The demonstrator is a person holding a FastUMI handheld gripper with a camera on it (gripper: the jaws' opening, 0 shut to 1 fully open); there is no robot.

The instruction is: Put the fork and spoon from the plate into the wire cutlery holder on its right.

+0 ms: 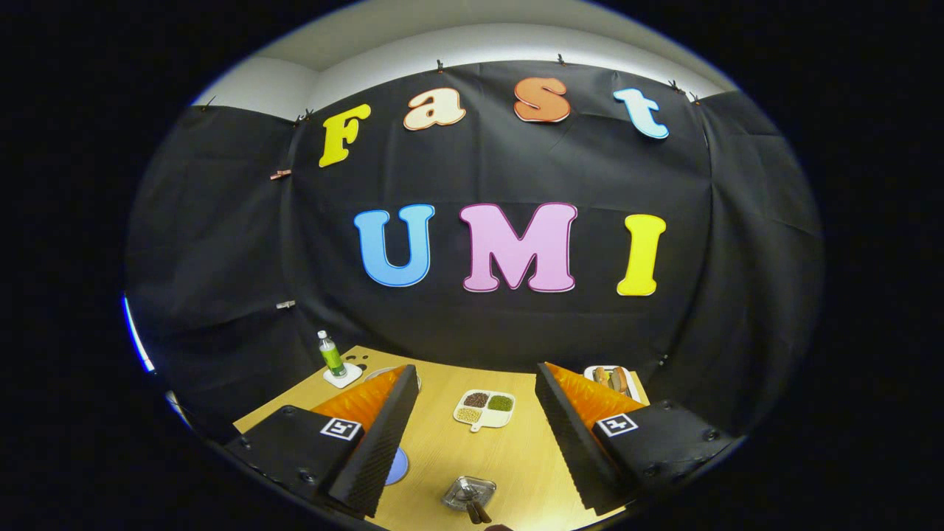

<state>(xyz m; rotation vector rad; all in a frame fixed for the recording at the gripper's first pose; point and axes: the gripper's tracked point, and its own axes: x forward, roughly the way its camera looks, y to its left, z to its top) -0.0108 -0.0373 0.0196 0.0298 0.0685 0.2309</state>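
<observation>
- The light wooden table (435, 442) is carrying everything; a white divided dish of beans and grains (484, 408) is sitting beyond the task's things, between the fingers.
- The claw (476, 367) is hovering high above the table with its fingers spread wide, gripping nothing.
- The round blue plate (397, 467) is lying close under the left-hand finger, which is hiding most of it; whether cutlery is lying on it cannot be told.
- The small silvery wire cutlery holder (468, 491) is standing just right of that plate, low between the fingers and near the camera.
- Two dark handles (478, 511) are projecting from the holder toward the camera, and a spoon-like shape appears to be resting inside it. By this judgement the fork and spoon are probably lying in the holder as the task wants, though they are too small to confirm.
- To work well here, the operator should be keeping the open fingers clear of those handles, since a brush could tip the light holder, and bringing the hidden part of the plate into view before judging the job.
</observation>
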